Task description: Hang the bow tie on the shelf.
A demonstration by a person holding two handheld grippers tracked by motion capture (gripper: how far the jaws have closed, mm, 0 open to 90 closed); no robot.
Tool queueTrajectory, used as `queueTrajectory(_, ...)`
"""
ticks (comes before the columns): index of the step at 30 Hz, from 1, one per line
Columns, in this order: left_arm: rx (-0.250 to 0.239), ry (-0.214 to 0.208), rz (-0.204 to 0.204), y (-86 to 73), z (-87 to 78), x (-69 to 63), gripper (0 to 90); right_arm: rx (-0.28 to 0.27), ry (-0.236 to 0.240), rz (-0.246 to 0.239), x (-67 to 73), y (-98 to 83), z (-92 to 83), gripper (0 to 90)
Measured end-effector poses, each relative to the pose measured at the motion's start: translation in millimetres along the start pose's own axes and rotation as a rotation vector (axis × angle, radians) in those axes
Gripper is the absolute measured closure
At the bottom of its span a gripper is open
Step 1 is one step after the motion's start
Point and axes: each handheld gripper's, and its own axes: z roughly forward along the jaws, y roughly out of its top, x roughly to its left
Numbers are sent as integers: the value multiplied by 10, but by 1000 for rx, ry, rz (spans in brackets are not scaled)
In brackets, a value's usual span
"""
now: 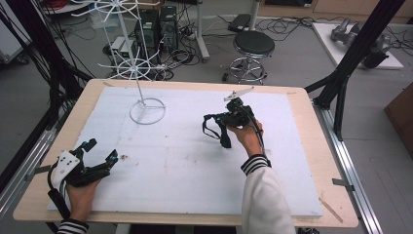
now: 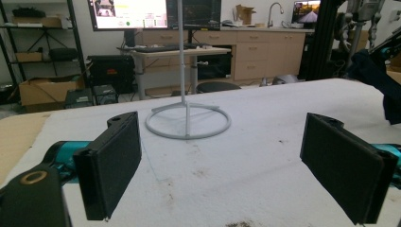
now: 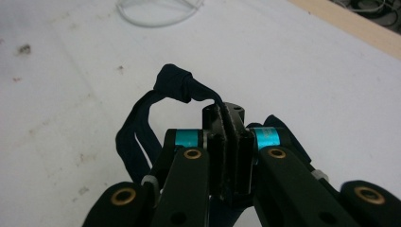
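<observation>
At seven o'clock on the worktop (image 1: 302, 146) the left hand-held gripper (image 1: 101, 152) is rested with jaws wide, kept clear. Towards one o'clock, a dark strap (image 1: 213, 127) is pinched in the closed right hand-held gripper (image 3: 227, 124) and held off the surface, presumably for hanging on the white wire stand (image 1: 146, 110) at eleven o'clock.

The person's left hand (image 1: 80, 192) rests near the table's front left corner, holding the left gripper (image 1: 100, 155) low, its jaws spread wide apart and aimed toward the far side. The right hand (image 1: 246, 134), in a striped cuff and white sleeve, is raised over the middle of the table; the right gripper (image 1: 233, 117) has its jaws pressed tightly together.
</observation>
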Motion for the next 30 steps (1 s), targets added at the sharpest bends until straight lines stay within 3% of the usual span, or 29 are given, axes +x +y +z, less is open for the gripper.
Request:
queueTrajectory(9, 1, 0, 1, 0, -1, 0, 137, -119, 34, 27, 110, 110, -23, 880)
queueTrajectory(13, 0, 0, -1, 1, -1, -1, 137, -134, 44, 36, 133, 153, -27, 879)
queueTrajectory(30, -3, 0, -8, -1, 1, 3, 137, -224, 58, -18, 407, 649, -9, 879)
